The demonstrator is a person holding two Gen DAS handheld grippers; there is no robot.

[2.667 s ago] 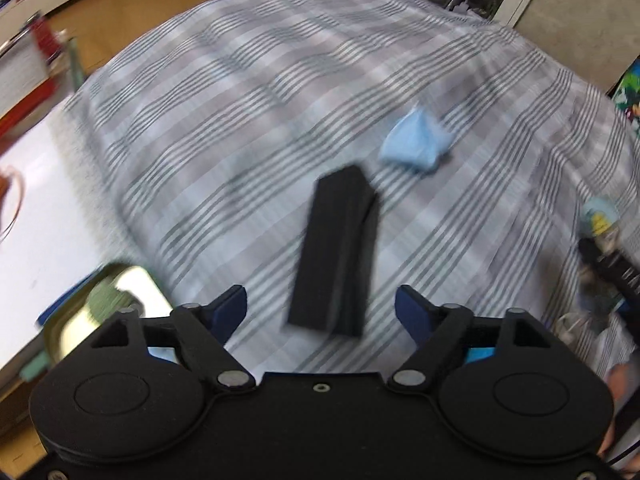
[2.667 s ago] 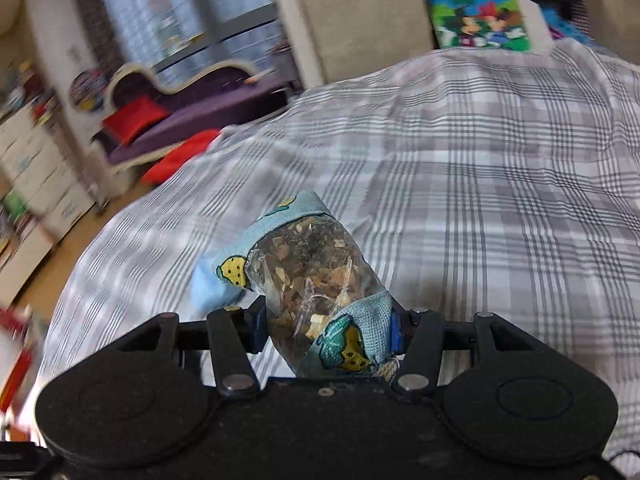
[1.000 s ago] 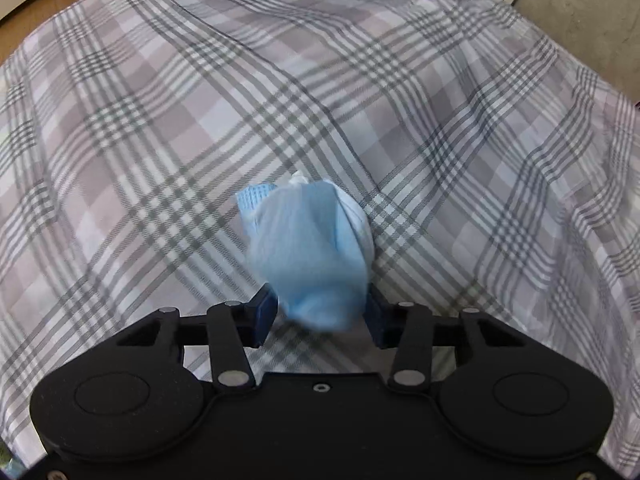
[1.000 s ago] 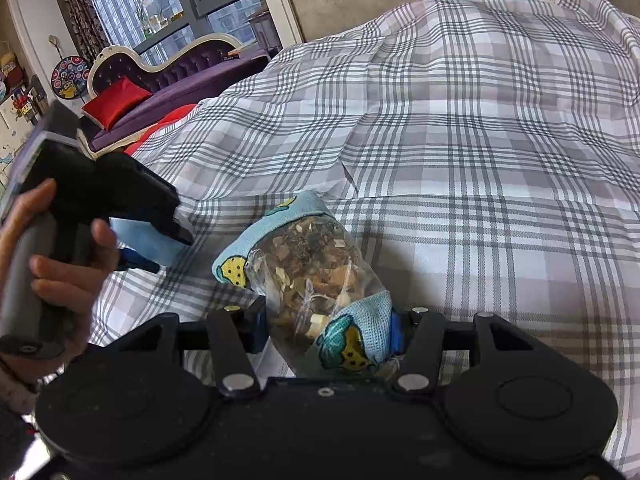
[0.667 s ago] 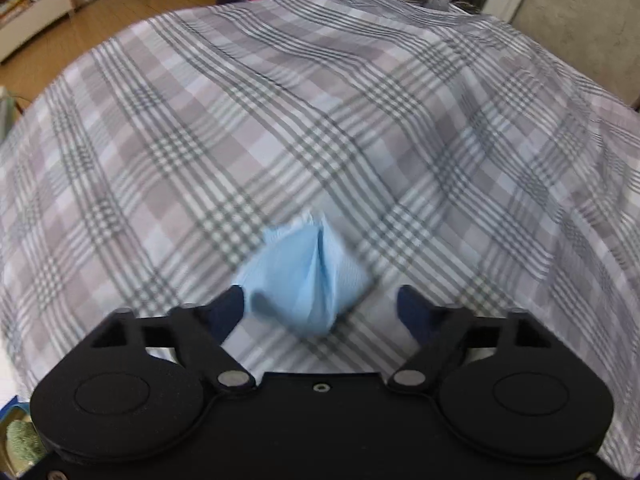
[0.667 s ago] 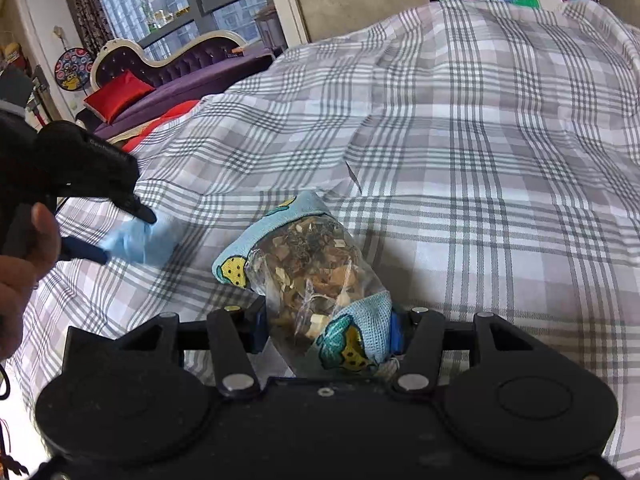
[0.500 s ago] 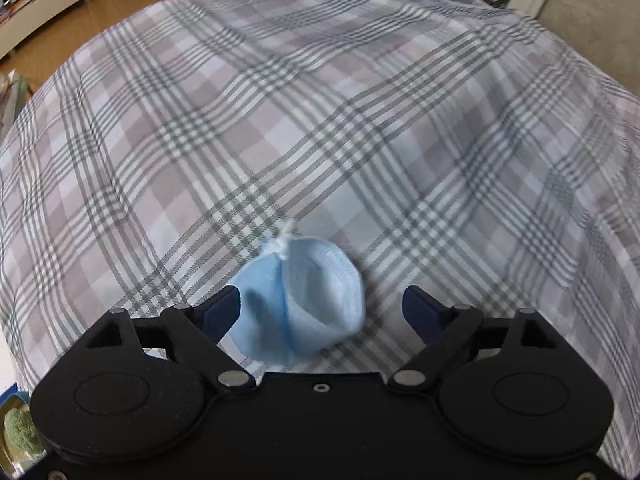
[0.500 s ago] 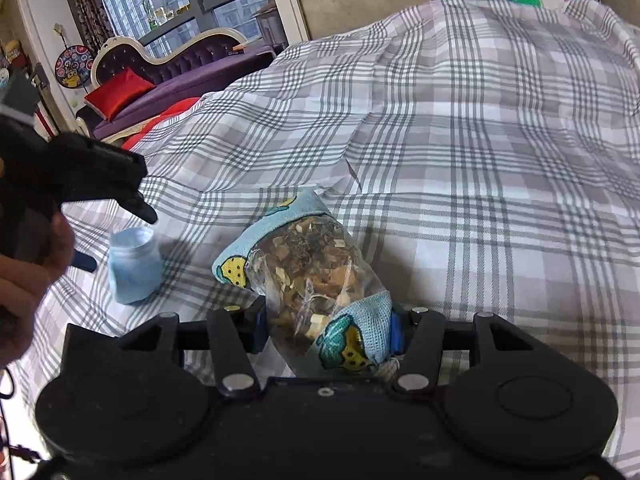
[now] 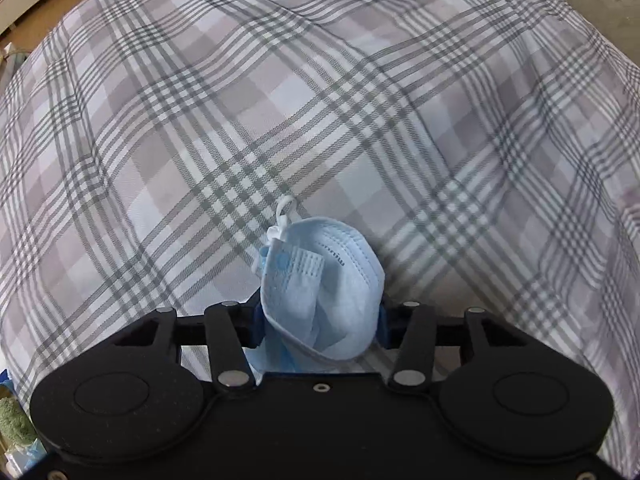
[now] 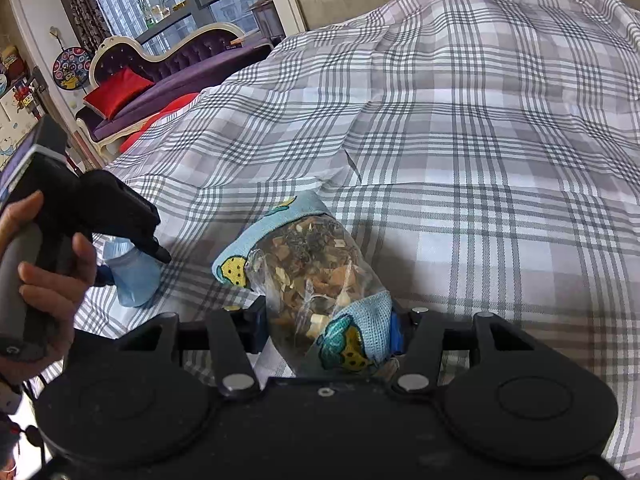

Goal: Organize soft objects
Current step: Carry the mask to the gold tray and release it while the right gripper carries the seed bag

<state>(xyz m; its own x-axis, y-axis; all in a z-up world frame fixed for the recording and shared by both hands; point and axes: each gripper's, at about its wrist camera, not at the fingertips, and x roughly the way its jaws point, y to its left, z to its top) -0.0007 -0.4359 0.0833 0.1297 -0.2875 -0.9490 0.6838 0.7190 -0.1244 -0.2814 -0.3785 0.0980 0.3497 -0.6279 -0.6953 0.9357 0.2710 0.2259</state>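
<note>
Left gripper point(image 9: 319, 320) clamps blue face mask point(image 9: 326, 284); right gripper point(image 10: 326, 326) clamps clear herb pouch point(image 10: 316, 276) over plaid bedsheet point(image 10: 480, 160).

HIDDEN: blue fingertips of left gripper point(image 9: 319, 322), behind crumpled light-blue face mask point(image 9: 324, 288) | HIDDEN: lower end of clear plastic pouch of dried bits point(image 10: 316, 280), behind right gripper point(image 10: 326, 330) body | CUT OFF: green fuzzy item point(image 9: 14, 420), left edge
</note>
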